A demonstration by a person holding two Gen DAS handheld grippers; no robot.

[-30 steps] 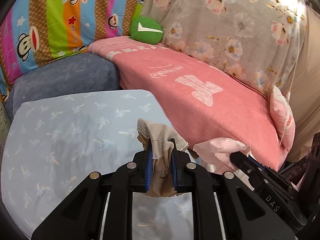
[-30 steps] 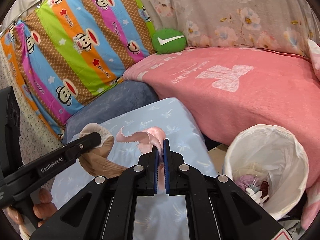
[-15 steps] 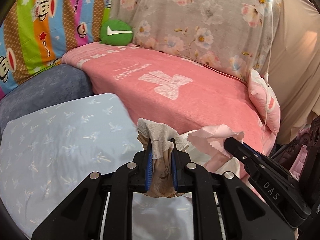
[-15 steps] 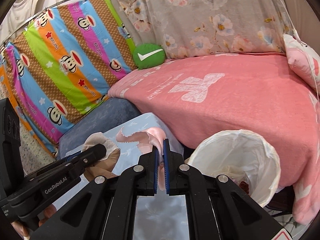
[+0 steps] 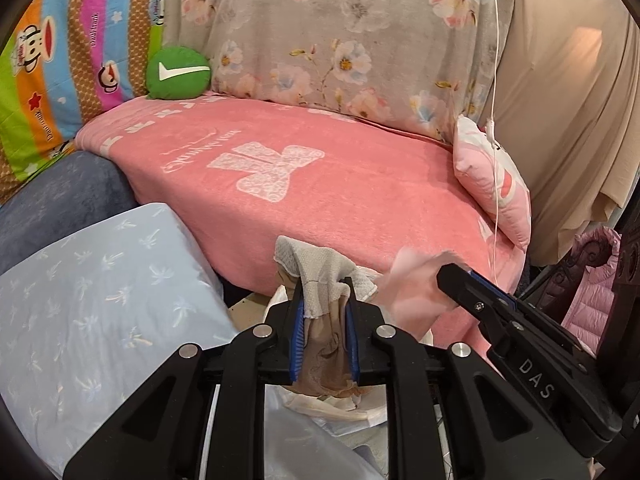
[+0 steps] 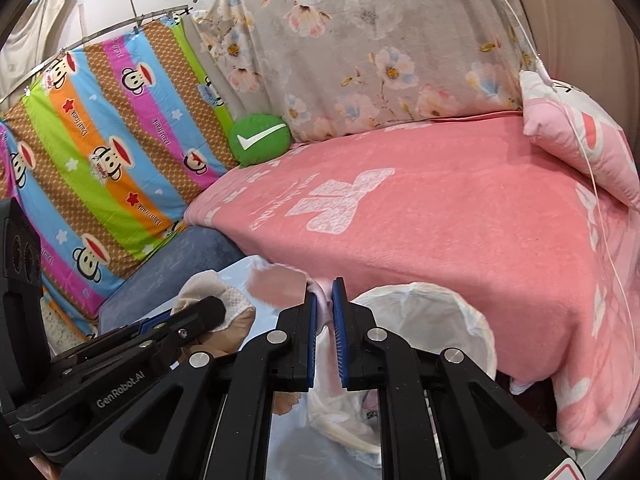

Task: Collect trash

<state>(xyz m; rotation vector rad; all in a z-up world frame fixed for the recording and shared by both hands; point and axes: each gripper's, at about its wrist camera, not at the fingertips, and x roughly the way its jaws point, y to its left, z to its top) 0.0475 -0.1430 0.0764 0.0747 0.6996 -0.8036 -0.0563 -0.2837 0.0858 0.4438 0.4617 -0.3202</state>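
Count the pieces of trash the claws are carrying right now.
2. A beige mesh rag is clamped in the left claw; a pink cloth sits between the right claw fingers, above the white-lined bin. Bin contents are mostly hidden.

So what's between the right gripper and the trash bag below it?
Nothing but the pink cloth hanging from the right gripper; in the right wrist view the white trash bag gapes open just beyond it.

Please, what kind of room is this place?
Probably a bedroom or living corner at home: a bed or sofa under a pink blanket, a green check-mark cushion, a monkey-print sheet hung behind, and a lined trash bin beside it.
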